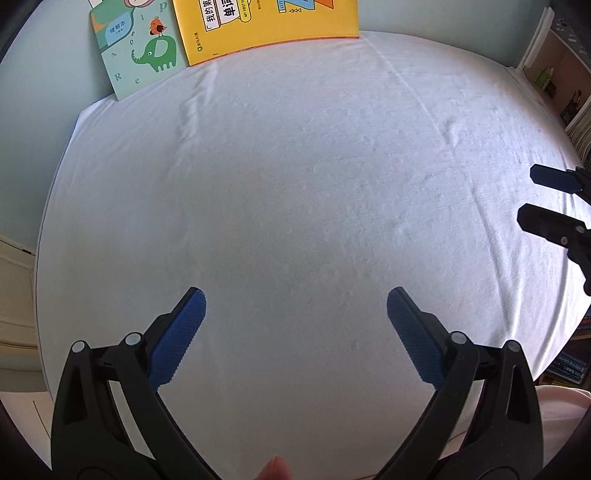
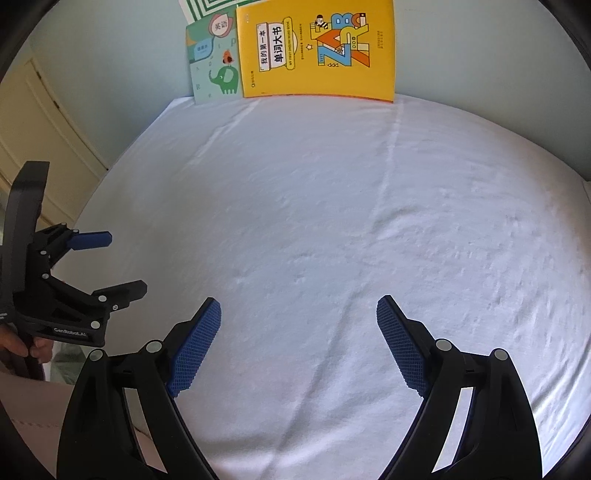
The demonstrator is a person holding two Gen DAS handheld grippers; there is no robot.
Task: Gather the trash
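No trash shows in either view. My left gripper [image 1: 295,306] is open and empty above the white cloth-covered table [image 1: 295,184]. My right gripper [image 2: 299,310] is open and empty above the same cloth [image 2: 332,221]. The right gripper also shows at the right edge of the left wrist view [image 1: 528,195], jaws apart. The left gripper shows at the left edge of the right wrist view [image 2: 125,262], jaws apart.
A yellow book [image 2: 317,51] and a green elephant book [image 2: 216,70] lean upright against the wall at the table's far edge; both show in the left wrist view too [image 1: 266,26] [image 1: 140,51]. A bookshelf [image 1: 561,85] stands at the right. A cream door [image 2: 40,122] is at the left.
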